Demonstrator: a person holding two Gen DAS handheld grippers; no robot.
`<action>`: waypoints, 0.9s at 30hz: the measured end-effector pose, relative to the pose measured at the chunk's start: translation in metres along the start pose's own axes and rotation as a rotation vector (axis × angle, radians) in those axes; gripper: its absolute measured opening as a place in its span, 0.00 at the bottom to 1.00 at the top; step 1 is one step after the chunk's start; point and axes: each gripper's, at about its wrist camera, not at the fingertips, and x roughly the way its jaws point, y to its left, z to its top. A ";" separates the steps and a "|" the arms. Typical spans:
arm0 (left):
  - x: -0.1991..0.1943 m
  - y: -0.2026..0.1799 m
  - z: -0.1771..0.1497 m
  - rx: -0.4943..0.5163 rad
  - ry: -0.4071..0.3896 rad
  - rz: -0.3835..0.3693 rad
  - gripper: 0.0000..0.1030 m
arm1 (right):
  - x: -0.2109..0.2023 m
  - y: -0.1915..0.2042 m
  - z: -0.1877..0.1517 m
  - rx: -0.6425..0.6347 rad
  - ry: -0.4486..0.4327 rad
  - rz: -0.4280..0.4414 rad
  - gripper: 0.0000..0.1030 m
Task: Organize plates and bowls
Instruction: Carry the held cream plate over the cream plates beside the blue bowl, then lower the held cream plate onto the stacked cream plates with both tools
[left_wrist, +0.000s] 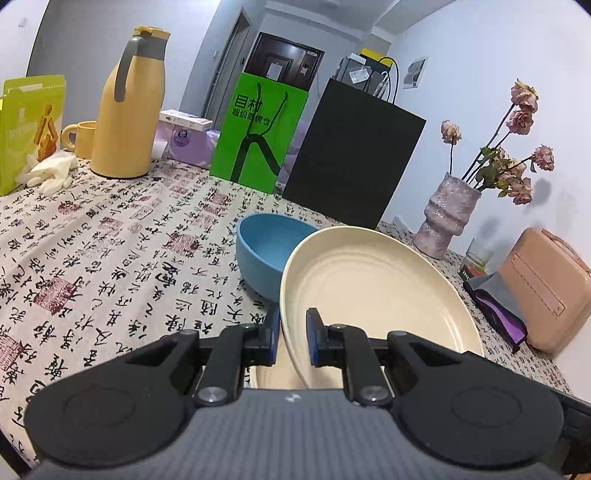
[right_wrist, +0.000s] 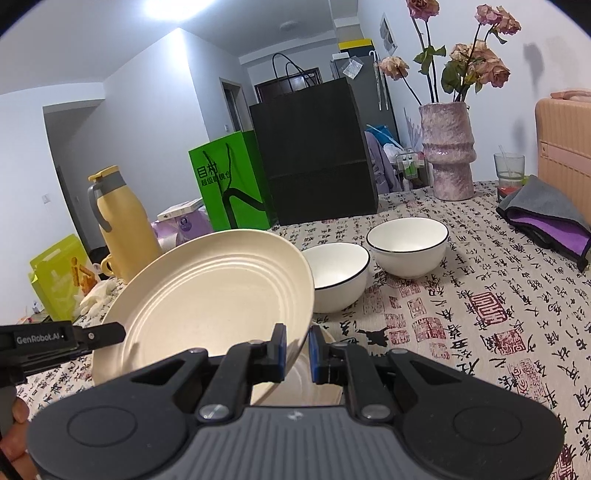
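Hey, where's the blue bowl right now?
In the left wrist view, the blue bowl sits on the tablecloth just behind the tilted cream plate, in front of the green bag.

The black two-finger left gripper (left_wrist: 291, 332) with blue pads points slightly downward, its jaws clamped on the rim of a tilted cream ribbed plate (left_wrist: 369, 280). The matching right gripper (right_wrist: 297, 349) pinches the opposite rim, also angled down.

A cream plate (left_wrist: 376, 291) hides part of the blue bowl (left_wrist: 266, 251) behind it, while the pink case (right_wrist: 565, 147) runs off the picture's right edge.
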 end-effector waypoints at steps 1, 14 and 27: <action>0.001 0.000 0.000 0.000 0.003 0.000 0.15 | 0.001 0.000 0.000 -0.001 0.004 -0.002 0.12; 0.012 0.005 -0.010 0.000 0.058 0.005 0.15 | 0.010 -0.002 -0.006 -0.003 0.043 -0.026 0.12; 0.019 0.007 -0.019 0.010 0.103 0.017 0.15 | 0.017 -0.005 -0.013 -0.002 0.077 -0.035 0.12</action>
